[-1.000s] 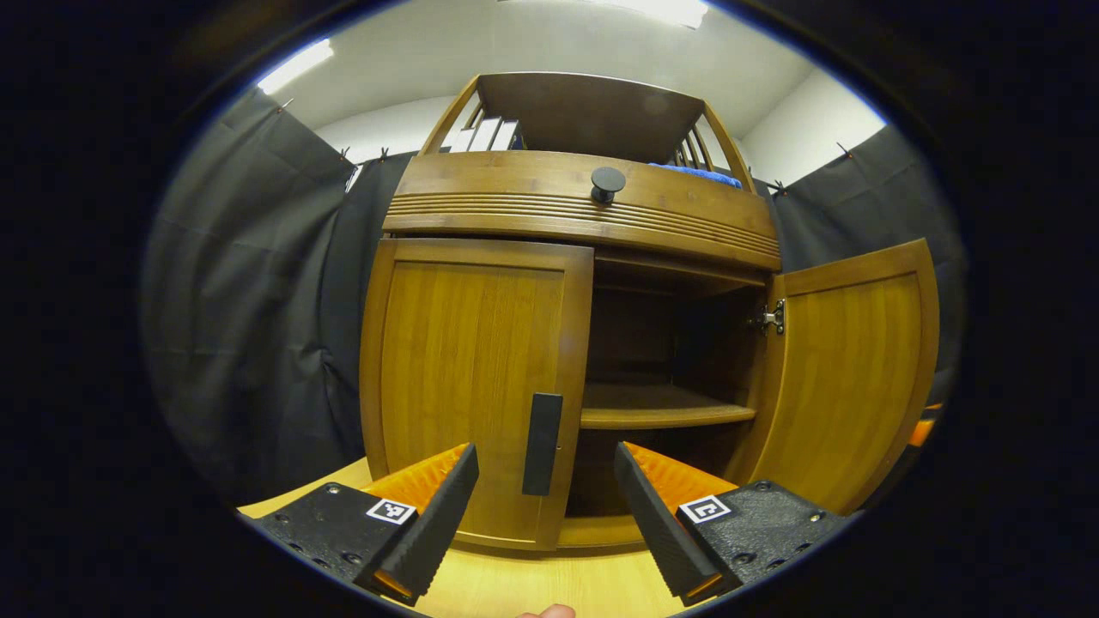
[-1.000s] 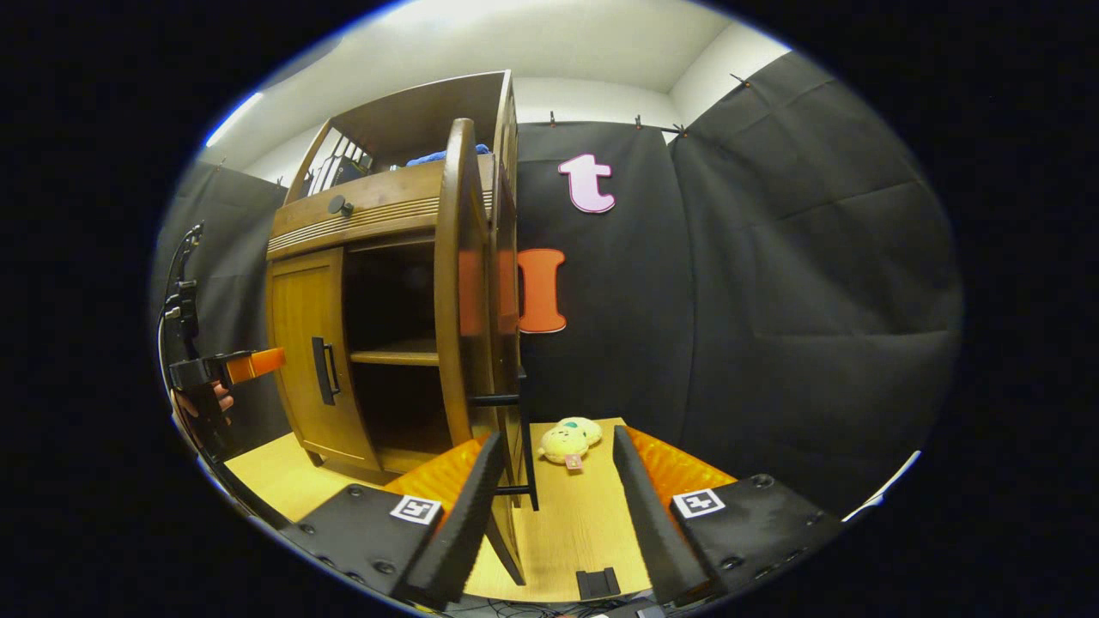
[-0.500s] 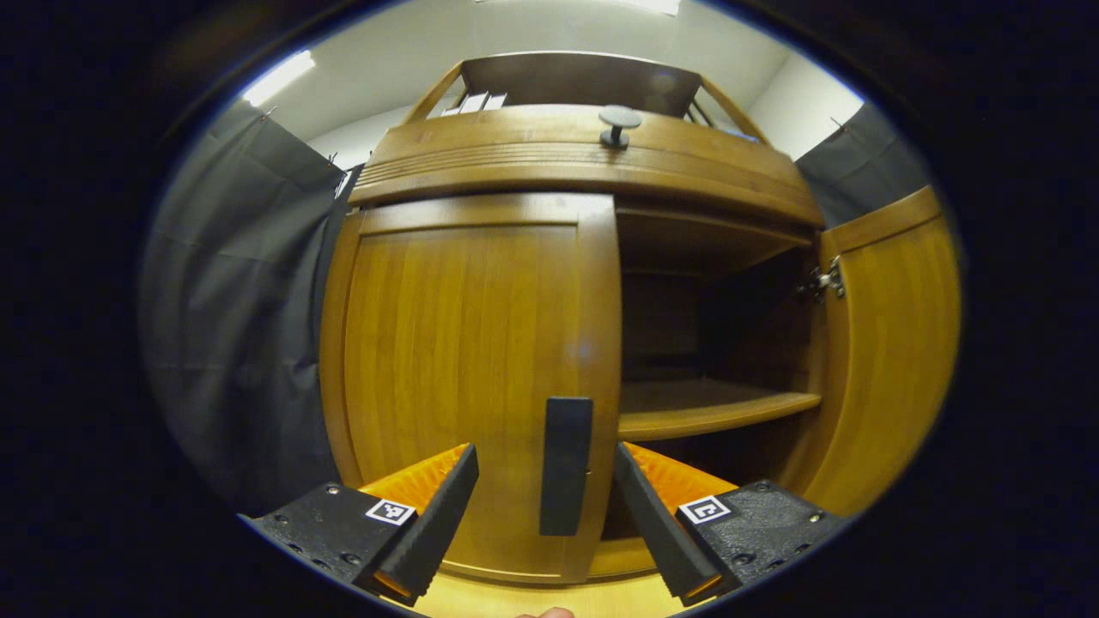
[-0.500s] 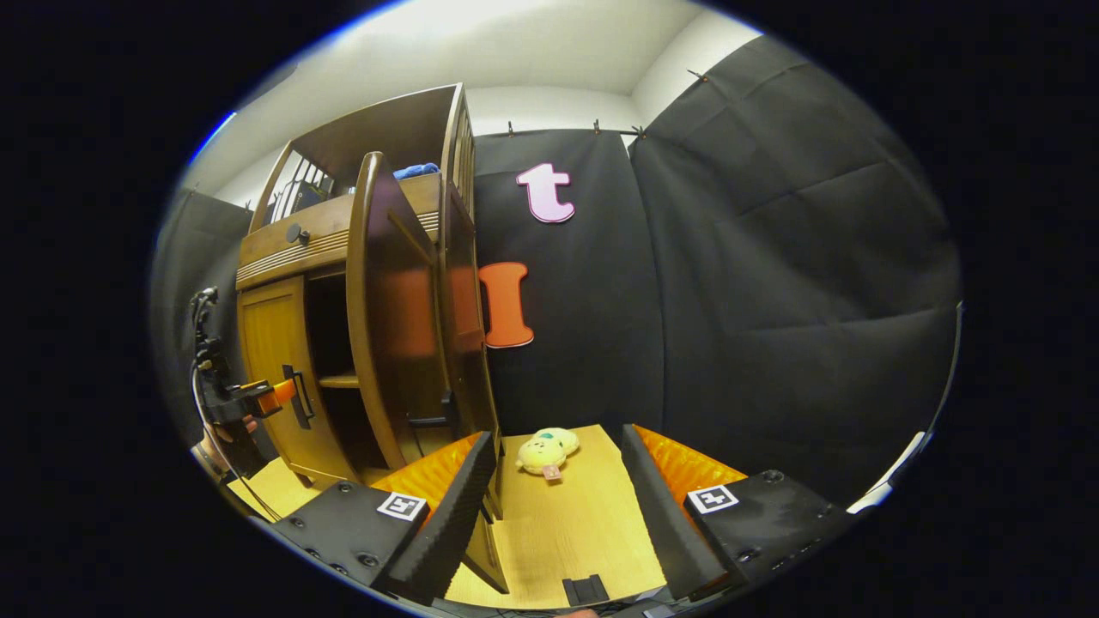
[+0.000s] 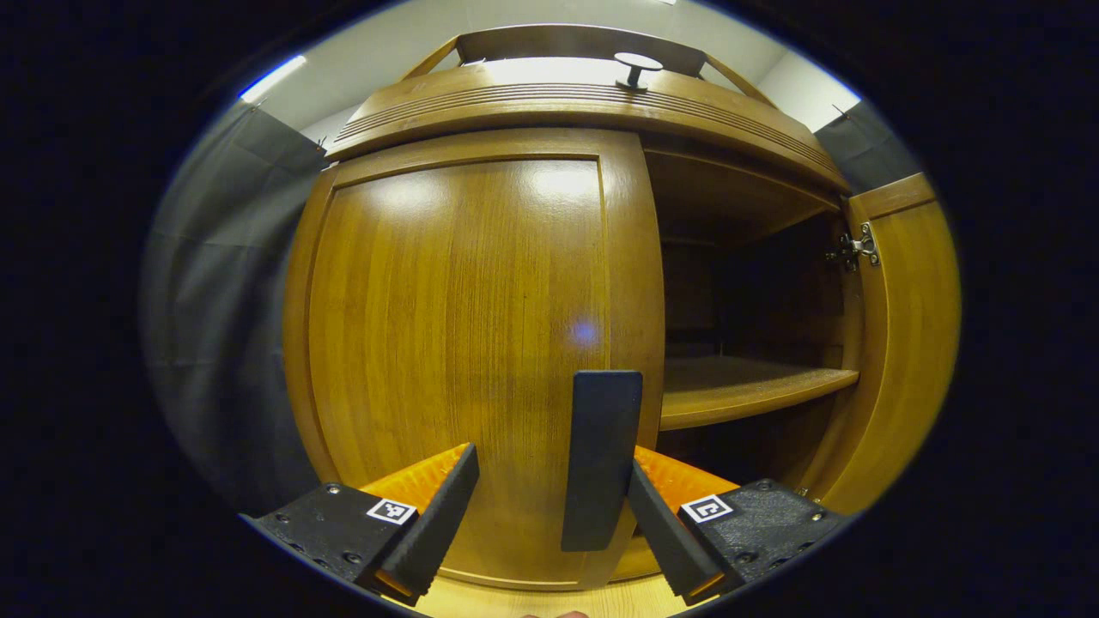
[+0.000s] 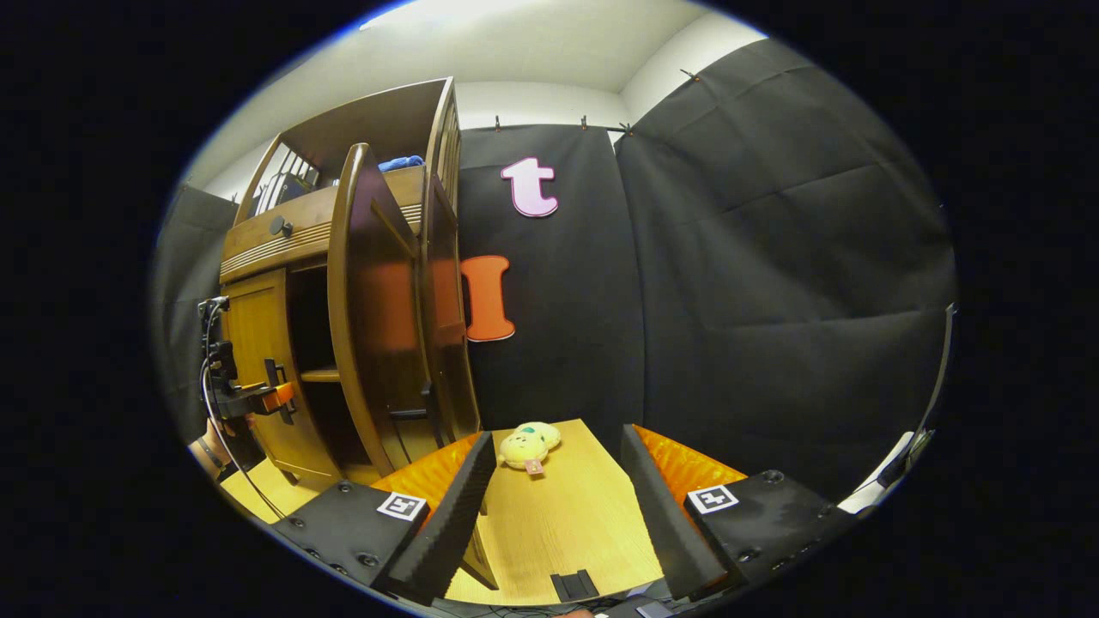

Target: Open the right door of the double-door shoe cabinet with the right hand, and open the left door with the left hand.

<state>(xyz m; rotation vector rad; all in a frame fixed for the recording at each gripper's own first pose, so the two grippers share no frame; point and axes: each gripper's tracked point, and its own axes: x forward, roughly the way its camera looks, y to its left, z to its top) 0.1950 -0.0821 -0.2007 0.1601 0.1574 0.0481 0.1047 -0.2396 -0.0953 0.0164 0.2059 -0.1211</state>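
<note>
Step two of the task looks to be in hand: the right door (image 6: 365,309) of the shoe cabinet (image 5: 549,112) already stands swung wide, its inner face and hinge (image 5: 850,251) showing in the left gripper view beside the bare shelf (image 5: 755,390), while the left door (image 5: 464,343) is shut flat against the frame. The left gripper (image 5: 549,515) has its fingers spread around the black handle (image 5: 601,459) at that door's inner edge; the right-hand finger (image 5: 657,528) sits just beside or touching the handle, the other well apart, so nothing is pinched yet. Next, I judge, the fingers must close on the handle and pull outward in an arc about the door's outer edge. The right gripper (image 6: 558,506) hangs spread and empty over the bench (image 6: 558,524), near the opened door, with a small plush toy (image 6: 525,446) lying toward the bench's far edge.
</note>
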